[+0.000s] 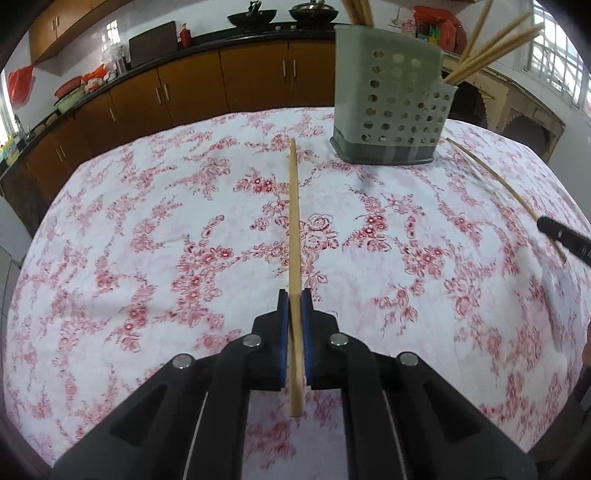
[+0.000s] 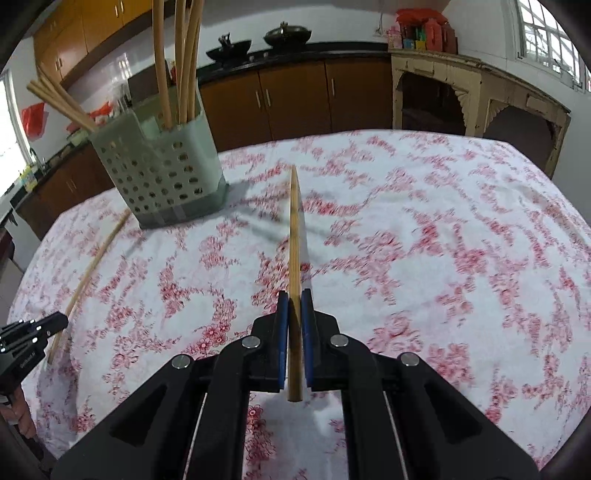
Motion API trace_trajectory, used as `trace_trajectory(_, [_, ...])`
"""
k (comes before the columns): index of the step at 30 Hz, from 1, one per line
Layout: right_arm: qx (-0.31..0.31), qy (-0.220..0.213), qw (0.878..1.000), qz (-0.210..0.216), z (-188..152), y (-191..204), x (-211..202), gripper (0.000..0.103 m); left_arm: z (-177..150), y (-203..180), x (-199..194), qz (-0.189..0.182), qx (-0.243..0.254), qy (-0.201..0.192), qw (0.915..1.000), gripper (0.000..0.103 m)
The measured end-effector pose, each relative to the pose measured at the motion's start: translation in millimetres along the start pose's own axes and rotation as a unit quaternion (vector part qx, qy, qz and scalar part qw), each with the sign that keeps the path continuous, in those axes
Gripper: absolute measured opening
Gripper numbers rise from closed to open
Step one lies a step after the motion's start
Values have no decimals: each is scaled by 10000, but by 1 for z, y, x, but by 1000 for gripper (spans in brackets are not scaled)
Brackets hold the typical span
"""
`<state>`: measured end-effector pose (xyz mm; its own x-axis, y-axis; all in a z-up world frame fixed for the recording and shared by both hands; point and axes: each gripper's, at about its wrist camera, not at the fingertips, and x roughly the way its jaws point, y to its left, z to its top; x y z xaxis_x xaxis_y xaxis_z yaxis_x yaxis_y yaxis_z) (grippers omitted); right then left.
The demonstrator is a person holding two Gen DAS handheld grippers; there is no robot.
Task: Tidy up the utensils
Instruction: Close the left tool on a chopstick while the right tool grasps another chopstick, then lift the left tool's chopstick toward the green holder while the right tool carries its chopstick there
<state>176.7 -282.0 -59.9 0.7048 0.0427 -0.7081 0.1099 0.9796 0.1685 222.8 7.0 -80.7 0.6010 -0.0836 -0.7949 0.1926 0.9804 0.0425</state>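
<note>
Left wrist view: left gripper [image 1: 294, 301] and right gripper [image 2: 294, 301] each pinch a chopstick [image 1: 294, 221]; tips should tilt downward over the holder [image 1: 391, 110].

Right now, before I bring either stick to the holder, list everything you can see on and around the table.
Held chopsticks: two, tan; one in the left gripper, one in the right.
Utensil holder: one, grey-green, perforated, standing at the table's far side.
Stored chopsticks: several, tan, upright or leaning in the holder; exact count unclear.
Tablecloth: one, white with red flowers, covering the table.
Cabinets: brown, along the back wall.
Woks: two, black, on the counter.
Left gripper: black, blue pads, shut on its chopstick.
Right gripper: the same, shut on its chopstick.
</note>
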Motion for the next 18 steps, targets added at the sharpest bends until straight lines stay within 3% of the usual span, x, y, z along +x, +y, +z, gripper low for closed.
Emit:
trace_trajectory(6, [72, -384, 9992, -12, 12, -8, -24, 8, 7, 3, -32, -25, 109, -317, 9994, 8])
trace_trajectory(18, [85, -1236, 9922, 90, 42, -11, -71, 8, 44, 7, -110, -148, 78, -1460, 9891, 8])
